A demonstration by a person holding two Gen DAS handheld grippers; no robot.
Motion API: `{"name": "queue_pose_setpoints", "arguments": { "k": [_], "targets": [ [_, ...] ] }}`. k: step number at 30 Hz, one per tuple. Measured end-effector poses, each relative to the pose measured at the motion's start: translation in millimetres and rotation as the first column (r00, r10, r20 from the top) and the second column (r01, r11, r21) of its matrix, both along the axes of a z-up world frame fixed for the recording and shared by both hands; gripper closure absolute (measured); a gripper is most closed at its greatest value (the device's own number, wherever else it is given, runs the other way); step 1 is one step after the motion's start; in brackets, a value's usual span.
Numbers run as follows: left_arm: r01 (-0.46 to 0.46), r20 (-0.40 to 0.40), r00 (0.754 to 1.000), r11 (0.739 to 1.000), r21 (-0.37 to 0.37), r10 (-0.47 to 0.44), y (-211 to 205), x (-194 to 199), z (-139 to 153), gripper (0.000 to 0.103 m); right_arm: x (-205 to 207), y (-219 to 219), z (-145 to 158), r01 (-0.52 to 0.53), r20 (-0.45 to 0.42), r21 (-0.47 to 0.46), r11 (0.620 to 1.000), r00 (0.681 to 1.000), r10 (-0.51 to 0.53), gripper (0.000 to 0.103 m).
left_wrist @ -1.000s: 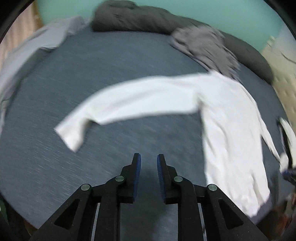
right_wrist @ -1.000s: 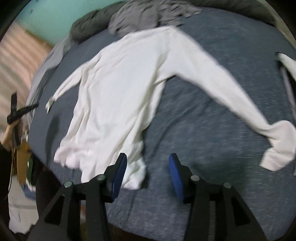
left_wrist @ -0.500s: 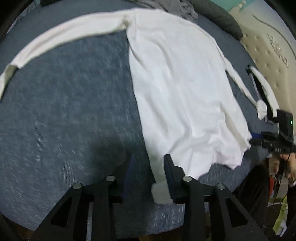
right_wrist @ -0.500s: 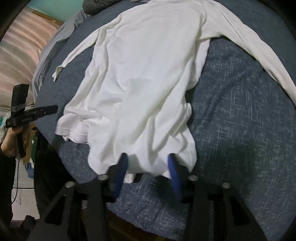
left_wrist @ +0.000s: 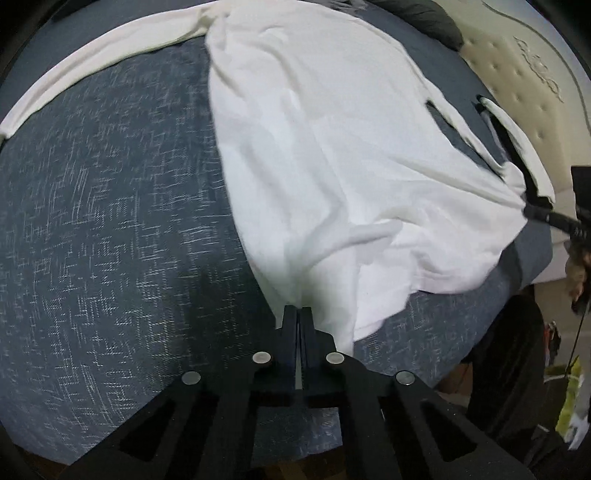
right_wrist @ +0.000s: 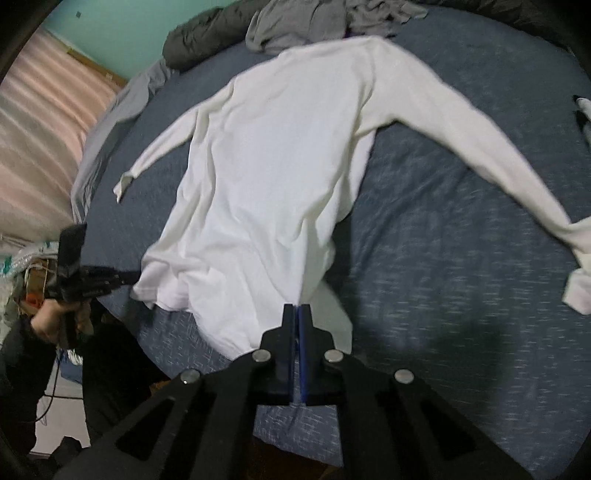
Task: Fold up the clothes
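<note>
Low, both grippers [left_wrist: 297, 312] [right_wrist: 296, 309] pinching shirt [right_wrist: 273, 166] hem

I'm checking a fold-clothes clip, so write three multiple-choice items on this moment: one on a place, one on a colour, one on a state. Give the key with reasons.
1. Where does the white shirt lie?
A. on the dark blue bed cover
B. on a wooden floor
C. on a hanger

2. What colour is the wall behind the bed?
A. red
B. teal green
C. black

3. How is the left gripper?
A. wide open above the shirt
B. shut on the shirt's hem
C. out of view

Key: 1 A, the shirt is spread flat on the cover; 2 B, teal shows at the top left of the right wrist view; 3 B, its fingers are pressed together with white cloth between them.
</note>
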State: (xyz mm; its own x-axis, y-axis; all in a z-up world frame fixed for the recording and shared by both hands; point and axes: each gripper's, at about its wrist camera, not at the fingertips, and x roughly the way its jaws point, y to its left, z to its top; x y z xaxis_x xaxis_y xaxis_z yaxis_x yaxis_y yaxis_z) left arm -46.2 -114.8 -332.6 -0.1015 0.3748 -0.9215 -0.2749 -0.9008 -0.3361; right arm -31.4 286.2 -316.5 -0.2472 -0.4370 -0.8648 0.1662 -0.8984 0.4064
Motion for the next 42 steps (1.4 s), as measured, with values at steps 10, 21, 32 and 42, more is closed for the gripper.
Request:
{"name": "queue_pose_setpoints", "arguments": {
  "k": [10,21,32,42],
  "targets": [
    [0.006,-0.040,0.999,0.999,0.041,-0.005,-5,-1,26,0.102,7,63,20,0.129,0.007,0.022,0.991,0.992,-0.129,0.103],
    [-0.001,-0.007,1.000,1.000,0.008,0.001,-16,3,16,0.096,18,32,-43,0.004,0.100,0.073,0.997,0.995,-0.011,0.060],
    [0.002,0.050,0.999,1.000,0.030,-0.004,-15,4,-7,0.069,19,4,-80,-0.076,0.124,0.130,0.989,0.990,0.060,0.062],
    [0.041,0.000,0.999,0.999,0.028,-0.041,-8,14,8,0.102,26,19,-31,-0.049,0.026,0.079,0.996,0.999,0.047,0.101]
  ]
}}
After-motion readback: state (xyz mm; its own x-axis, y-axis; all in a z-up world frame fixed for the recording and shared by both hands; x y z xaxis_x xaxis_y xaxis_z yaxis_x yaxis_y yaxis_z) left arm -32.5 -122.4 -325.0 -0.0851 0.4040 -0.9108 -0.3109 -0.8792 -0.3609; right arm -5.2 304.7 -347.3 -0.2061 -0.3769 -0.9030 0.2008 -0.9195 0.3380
